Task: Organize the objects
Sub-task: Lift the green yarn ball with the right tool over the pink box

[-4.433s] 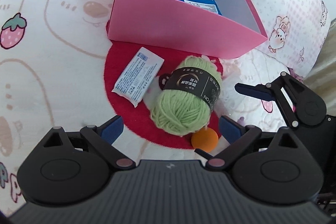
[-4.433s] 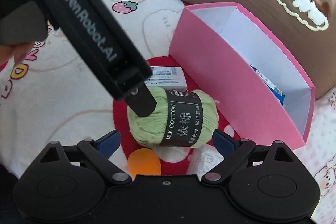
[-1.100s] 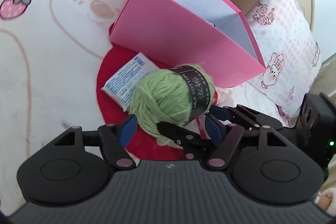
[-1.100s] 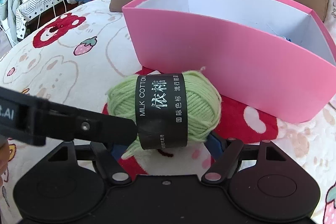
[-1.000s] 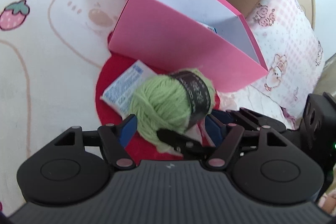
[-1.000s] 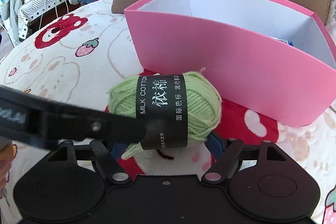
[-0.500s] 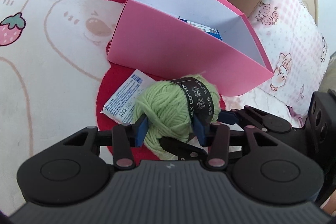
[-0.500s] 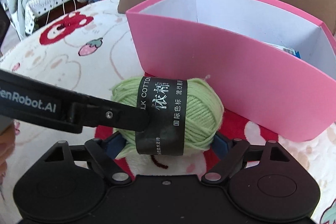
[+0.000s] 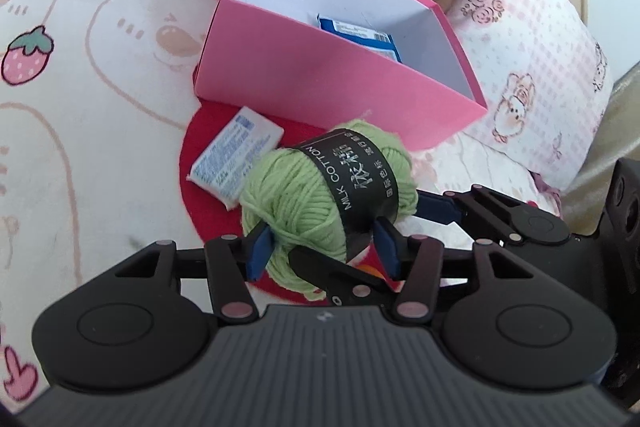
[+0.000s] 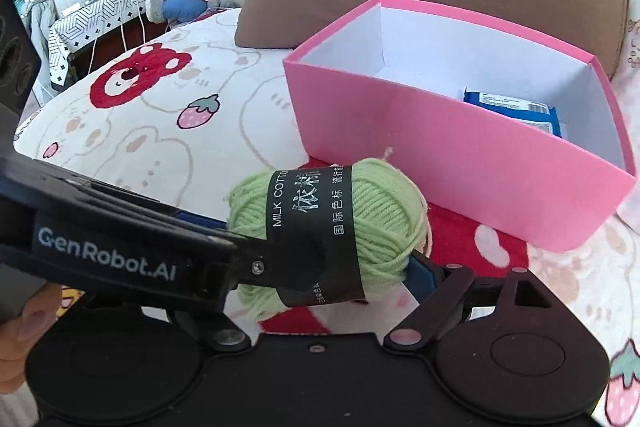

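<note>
Lifted off the bed since a second ago, the green yarn ball with a black paper band (image 9: 328, 195) is clamped in both the left tool (image 9: 322, 247), now easing open slightly, and the right tool (image 10: 320, 267), just at six o'clock of the open pink cardboard box (image 9: 320, 83), ready to go in.

"MILK COTTON" is printed in white capitals on the black paper band (image 9: 356, 187) wrapped around the ball of light green yarn (image 9: 296, 203) at the centre of the left wrist view, beside large white Chinese characters. In the right wrist view the band shows only "MILK COTT". "GenRobot.AI" is written in white on the black arm of the left gripper (image 10: 108, 259) at the lower left there. Print on the white packet (image 9: 236, 155) and blue packet (image 9: 360, 35) is too small to be read.
</note>
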### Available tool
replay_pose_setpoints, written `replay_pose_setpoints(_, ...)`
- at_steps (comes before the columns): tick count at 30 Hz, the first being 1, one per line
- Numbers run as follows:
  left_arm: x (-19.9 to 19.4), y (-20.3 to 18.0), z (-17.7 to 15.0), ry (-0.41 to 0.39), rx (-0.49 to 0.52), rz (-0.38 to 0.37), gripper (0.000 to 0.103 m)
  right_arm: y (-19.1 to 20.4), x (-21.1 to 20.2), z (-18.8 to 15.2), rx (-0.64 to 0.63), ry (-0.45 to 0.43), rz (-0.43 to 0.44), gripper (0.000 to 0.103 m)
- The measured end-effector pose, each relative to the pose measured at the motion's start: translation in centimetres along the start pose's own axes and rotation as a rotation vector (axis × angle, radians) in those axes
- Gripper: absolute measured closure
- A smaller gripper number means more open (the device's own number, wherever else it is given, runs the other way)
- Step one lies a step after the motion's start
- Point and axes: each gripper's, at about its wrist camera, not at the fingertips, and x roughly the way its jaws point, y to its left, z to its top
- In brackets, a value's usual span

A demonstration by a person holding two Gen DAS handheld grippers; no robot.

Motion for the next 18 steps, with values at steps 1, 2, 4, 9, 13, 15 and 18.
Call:
replay_pose_setpoints(1,-0.3,-0.1,-0.1,0.012,-0.002,-0.003,0.051,0.3,-0.3,0.0,0.004,0.004,-0.003,0.014)
replay_pose_setpoints(2,-0.5,-0.2,-0.1,0.022,-0.004,-0.006,0.051,0.5,-0.6,-0.1,0.008,0.008,-0.006,0.014)
replay_pose_setpoints(4,-1.0,-0.4,-0.2,0.046,-0.003,-0.008,0.051,1.2,-1.1,-0.1,0.016,0.027,-0.013,0.013)
replay_pose_setpoints(9,-2.6,-1.1,-0.4,0.081,0.006,-0.018,0.05,2.4,-2.7,0.0,0.044,0.048,-0.033,0.013)
replay_pose_setpoints(13,-4.0,-1.6,-0.4,0.104,0.005,-0.032,0.05,3.1,-4.2,0.3,0.081,0.055,-0.043,0.013)
replay_pose_setpoints(15,-4.6,-2.0,-0.3,0.117,0.012,-0.036,0.05,3.3,-5.1,0.4,0.094,0.058,-0.039,0.012)
replay_pose_setpoints(18,-5.6,-2.6,-0.2,0.134,0.031,-0.041,0.05,3.6,-6.3,0.6,0.111,0.068,-0.036,0.012)
